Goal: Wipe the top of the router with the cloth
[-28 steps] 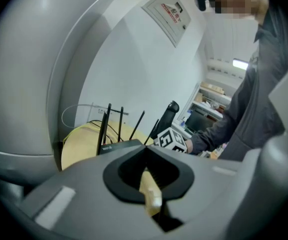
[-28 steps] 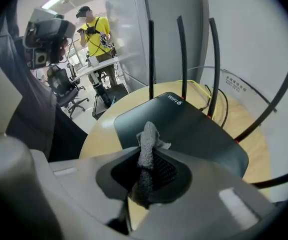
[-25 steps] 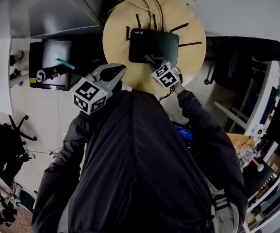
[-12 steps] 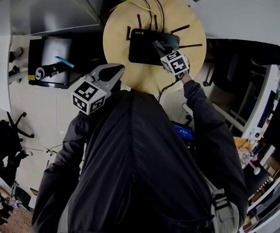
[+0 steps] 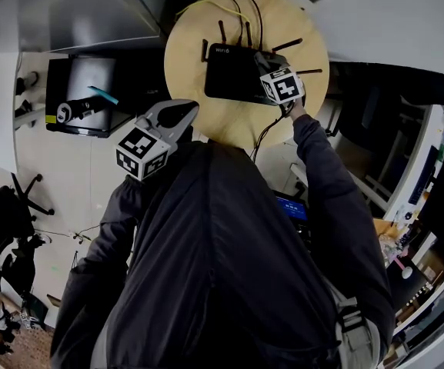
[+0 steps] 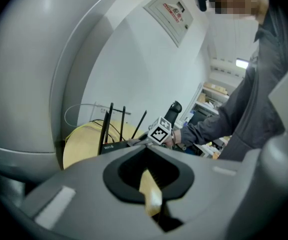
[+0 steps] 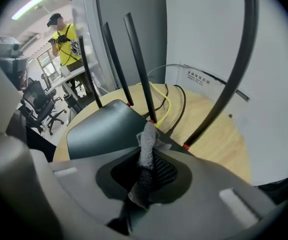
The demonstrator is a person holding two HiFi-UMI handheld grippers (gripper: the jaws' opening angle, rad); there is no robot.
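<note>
The black router [image 5: 233,74] lies on a round wooden table [image 5: 191,52], its antennas [image 7: 139,59] standing up along the far side. My right gripper [image 5: 260,58] is over the router's right end, shut on a grey cloth [image 7: 145,151]. In the right gripper view the cloth's tip rests on the router's top [image 7: 101,129] near the antenna bases. My left gripper [image 5: 186,108] hangs off the table's near left edge, its jaws shut with nothing in them. From the left gripper view the router [image 6: 115,145] and the right gripper's marker cube [image 6: 159,131] show beyond the jaws.
Yellow and black cables [image 7: 166,104] run from the router's back across the table to the wall. A black case with tools [image 5: 83,98] lies on the floor at left, and an office chair [image 5: 6,221] stands farther left. A person in a yellow shirt [image 7: 66,44] stands far off.
My right gripper has slid the cloth across the router's top, from the near middle edge to the far right end. The left gripper has stayed put.
</note>
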